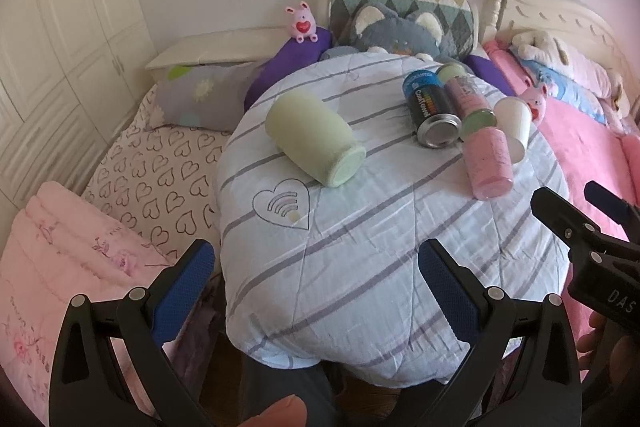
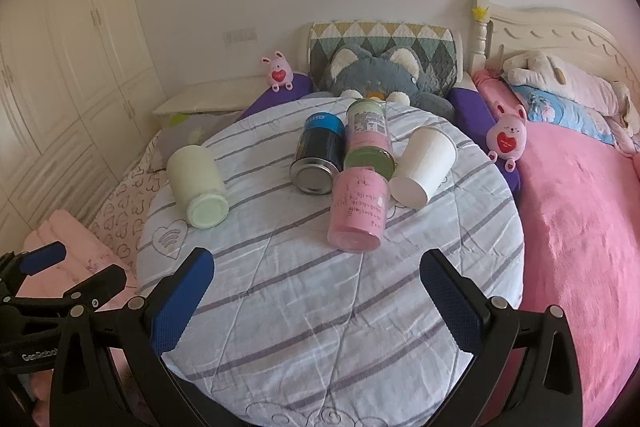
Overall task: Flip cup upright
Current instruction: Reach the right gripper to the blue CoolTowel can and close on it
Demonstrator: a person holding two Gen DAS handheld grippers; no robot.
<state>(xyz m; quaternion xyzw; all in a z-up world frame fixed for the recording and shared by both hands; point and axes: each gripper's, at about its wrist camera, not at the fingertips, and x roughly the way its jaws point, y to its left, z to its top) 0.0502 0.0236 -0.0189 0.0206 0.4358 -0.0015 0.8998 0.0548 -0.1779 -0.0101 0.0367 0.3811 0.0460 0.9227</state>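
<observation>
Lying on its side at the right of the quilt-covered round bench (image 2: 320, 307), touching the pink cylinder (image 2: 358, 211), your white paper cup (image 2: 424, 163) is light and crushable, so pinch its wall gently; both your left hand-held gripper (image 1: 316, 291) and right hand-held gripper (image 2: 316, 299) gape wide, empty.

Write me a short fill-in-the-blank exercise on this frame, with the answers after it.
1. The white paper cup lies on its ____.
2. Both the left gripper and right gripper are ____.
3. The pale green jar lies apart, to the ____ of the other containers.

Answers: side; open; left
</observation>
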